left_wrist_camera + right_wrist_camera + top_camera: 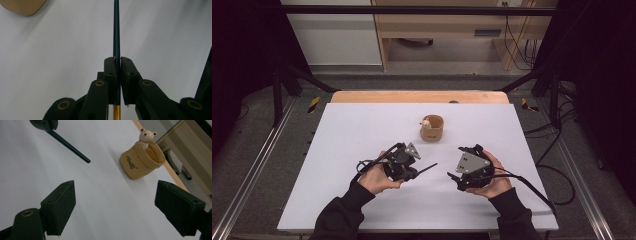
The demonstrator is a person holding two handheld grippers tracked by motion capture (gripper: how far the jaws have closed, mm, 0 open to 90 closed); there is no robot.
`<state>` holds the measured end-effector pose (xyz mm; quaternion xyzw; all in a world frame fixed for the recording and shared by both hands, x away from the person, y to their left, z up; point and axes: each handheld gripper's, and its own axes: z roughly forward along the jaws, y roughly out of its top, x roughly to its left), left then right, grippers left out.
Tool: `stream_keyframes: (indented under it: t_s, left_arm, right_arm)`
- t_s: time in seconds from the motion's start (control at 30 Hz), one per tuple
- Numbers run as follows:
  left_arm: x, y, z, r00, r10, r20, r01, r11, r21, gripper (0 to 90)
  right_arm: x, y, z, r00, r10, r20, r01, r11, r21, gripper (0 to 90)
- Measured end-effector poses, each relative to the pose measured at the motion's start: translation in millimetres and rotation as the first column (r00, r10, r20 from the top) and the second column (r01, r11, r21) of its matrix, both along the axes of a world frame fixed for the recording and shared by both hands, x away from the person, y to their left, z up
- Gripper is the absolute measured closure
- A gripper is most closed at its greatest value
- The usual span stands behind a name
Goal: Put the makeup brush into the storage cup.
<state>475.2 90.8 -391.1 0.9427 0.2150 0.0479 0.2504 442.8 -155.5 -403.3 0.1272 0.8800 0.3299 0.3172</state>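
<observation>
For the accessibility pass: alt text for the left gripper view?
The left gripper, jaws shut, clamps a thin dark pen that runs straight up over the white table. A tan holder's edge shows top left.

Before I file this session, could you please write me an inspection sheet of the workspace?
Surface: white table, bare apart from the holder.
Job's things: dark pen, clamped in the left hand-held gripper; tan bear-shaped holder, upright at the far centre.
Clutter: nothing seen.
Grippers: left shut on the pen; right hand-held gripper open, nothing between its jaws.
Cables: black cable trails from the right gripper; more cables on the floor at right.
Surroundings: wooden furniture beyond the table, dark frame rails.
</observation>
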Motion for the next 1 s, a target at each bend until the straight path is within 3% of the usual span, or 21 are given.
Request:
stream_keyframes:
  t_s: [0.43, 0.73, 0.77, 0.87, 0.9, 1.0]
  left_arm:
    - [-2.6, -9.2, 2.3, 0.9999, -0.001, -0.016, 0.000, 1.0000, -0.009, 83.0]
    - [-4.8, -15.4, 4.7, 0.9994, -0.018, -0.030, 0.017, 0.9993, -0.035, 83.0]
    - [-4.8, -16.9, 4.8, 0.9992, -0.019, -0.034, 0.018, 0.9992, -0.035, 83.0]
    - [-5.2, -18.7, 4.4, 0.9991, -0.016, -0.039, 0.015, 0.9990, -0.042, 83.0]
    - [-5.1, -19.1, 4.6, 0.9990, -0.018, -0.040, 0.016, 0.9990, -0.042, 83.0]
    - [-5.3, -21.3, 5.0, 0.9988, -0.020, -0.044, 0.018, 0.9986, -0.049, 83.0]
  right_arm:
    - [-2.3, 6.6, -1.9, 0.9941, 0.094, 0.055, -0.088, 0.992, -0.090, 21.3]
    - [-5.0, 10.3, -6.4, 0.9808, 0.174, 0.088, -0.159, 0.975, -0.152, 25.8]
    - [-4.4, 10.1, -6.1, 0.9755, 0.200, 0.092, -0.181, 0.966, -0.183, 26.3]
    - [-6.5, 12.0, -8.0, 0.9780, 0.192, 0.082, -0.175, 0.968, -0.182, 27.0]
    - [-5.1, 11.3, -7.2, 0.9732, 0.212, 0.088, -0.191, 0.960, -0.204, 27.4]
    - [-4.9, 11.6, -8.1, 0.9689, 0.230, 0.092, -0.205, 0.953, -0.225, 28.6]
